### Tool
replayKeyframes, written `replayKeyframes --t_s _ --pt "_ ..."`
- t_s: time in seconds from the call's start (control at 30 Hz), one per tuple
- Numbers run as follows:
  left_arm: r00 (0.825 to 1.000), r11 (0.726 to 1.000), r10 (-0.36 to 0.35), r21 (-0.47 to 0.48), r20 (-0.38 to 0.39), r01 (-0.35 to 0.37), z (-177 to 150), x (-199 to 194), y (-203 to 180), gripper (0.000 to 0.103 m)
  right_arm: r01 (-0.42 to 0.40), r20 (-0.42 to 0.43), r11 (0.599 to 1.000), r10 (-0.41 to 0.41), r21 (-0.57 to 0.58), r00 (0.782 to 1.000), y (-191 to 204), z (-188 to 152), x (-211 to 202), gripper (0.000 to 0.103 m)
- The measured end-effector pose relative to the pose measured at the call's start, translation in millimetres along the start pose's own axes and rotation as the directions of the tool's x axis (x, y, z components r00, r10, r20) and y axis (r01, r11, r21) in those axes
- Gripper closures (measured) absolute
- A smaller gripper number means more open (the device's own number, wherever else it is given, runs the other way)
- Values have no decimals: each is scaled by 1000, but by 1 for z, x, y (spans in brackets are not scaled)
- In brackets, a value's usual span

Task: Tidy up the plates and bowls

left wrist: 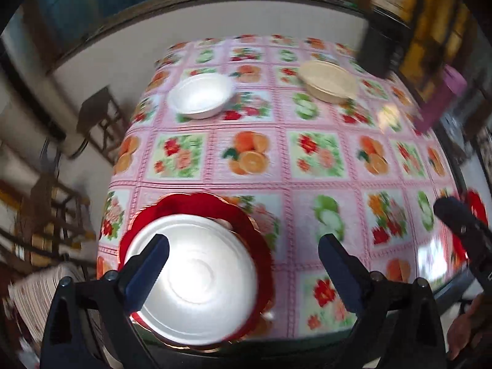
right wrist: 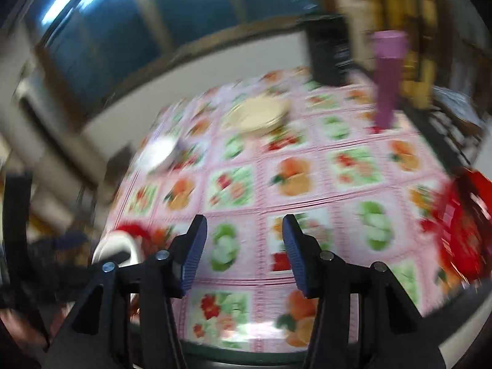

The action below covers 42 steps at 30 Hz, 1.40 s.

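Nearest, the left gripper (left wrist: 243,264) stands wide apart over a white plate (left wrist: 196,279) stacked on a red scalloped plate (left wrist: 196,206) at the near edge of the fruit-print tablecloth (left wrist: 276,160). The right gripper (right wrist: 244,252), just beside that red plate, is parted and empty. Beyond the red plate sit a white bowl (left wrist: 200,95) and, farther right, a cream plate (left wrist: 329,81).

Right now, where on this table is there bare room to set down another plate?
The widest bare cloth is the middle band, between the white bowl and beige plate at the far end and the white plate on the red plate at the near edge. Right of that stack is free too. The right edge is crowded by a red item.
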<state>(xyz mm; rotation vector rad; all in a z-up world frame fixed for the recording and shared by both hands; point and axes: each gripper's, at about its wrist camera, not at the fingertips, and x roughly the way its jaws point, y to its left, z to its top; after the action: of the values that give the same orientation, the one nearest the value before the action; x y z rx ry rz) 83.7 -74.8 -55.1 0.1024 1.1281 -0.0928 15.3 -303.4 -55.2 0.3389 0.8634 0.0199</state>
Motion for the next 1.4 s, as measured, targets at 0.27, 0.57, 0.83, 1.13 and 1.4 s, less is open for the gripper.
replayKeyframes --t_s 0.27,0.57,0.83,1.13,1.4 --pt "985 954 167 -245 -51 -175 66 32 87 4 -114 -142 991 103 -71 985 39 61 98 50" --pt "946 870 295 -372 -136 -325 153 102 144 4 -210 -233 969 177 -128 956 94 131 219 50" --pt "935 835 295 -422 -197 -352 182 162 157 4 -231 -275 968 197 -98 941 123 155 293 50" --pt "926 834 278 -414 -254 -364 195 207 149 4 -201 -322 970 147 -140 935 139 161 331 50" --pt "926 844 264 -400 -270 -358 192 224 143 4 -185 -339 972 127 -143 932 143 157 350 50"
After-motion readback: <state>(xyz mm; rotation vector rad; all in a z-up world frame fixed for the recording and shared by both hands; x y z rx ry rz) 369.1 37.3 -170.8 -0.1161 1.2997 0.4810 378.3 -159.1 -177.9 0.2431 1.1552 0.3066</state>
